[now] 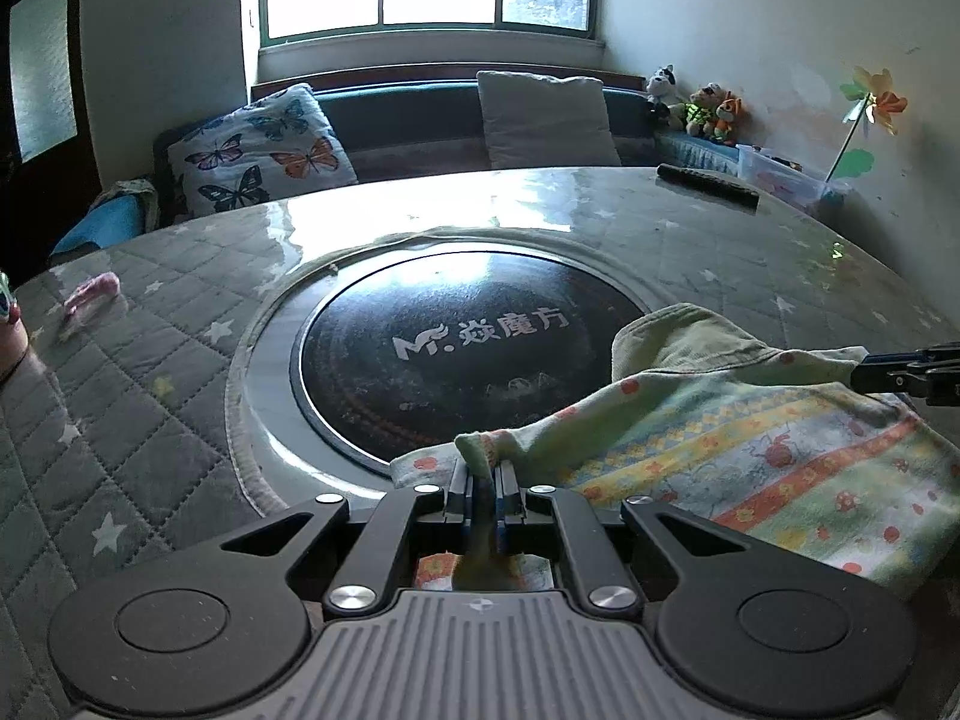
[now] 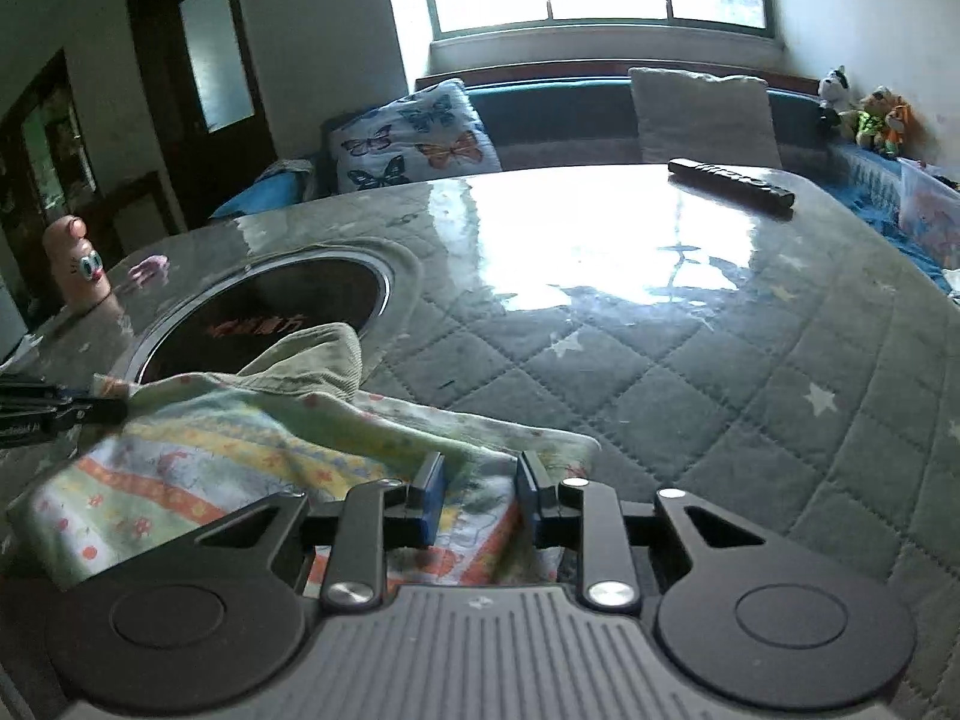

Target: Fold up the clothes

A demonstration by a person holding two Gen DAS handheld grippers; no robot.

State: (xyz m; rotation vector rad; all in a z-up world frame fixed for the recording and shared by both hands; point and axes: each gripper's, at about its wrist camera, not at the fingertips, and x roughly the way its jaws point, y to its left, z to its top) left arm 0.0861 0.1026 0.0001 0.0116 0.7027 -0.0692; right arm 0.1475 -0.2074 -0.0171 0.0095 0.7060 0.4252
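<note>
A small patterned garment (image 1: 750, 438), pale green with yellow, blue and orange stripes and red dots, lies on the table, partly over the round black hotplate (image 1: 444, 354). My left gripper (image 1: 483, 471) is shut on a corner of the garment. In the right wrist view the garment (image 2: 198, 456) lies at the lower left, and my right gripper (image 2: 480, 480) is open, with its blue pads either side of the garment's edge. The right gripper also shows at the far right of the left wrist view (image 1: 912, 372), and the left gripper at the far left of the right wrist view (image 2: 72, 411).
The table has a grey quilted star cover (image 2: 690, 372) under a glossy sheet. A black remote (image 2: 729, 183) lies at the far right edge. A pink object (image 1: 90, 297) lies at the left. A finger-shaped toy (image 2: 78, 267) stands far left. A sofa with cushions (image 1: 258, 147) is behind the table.
</note>
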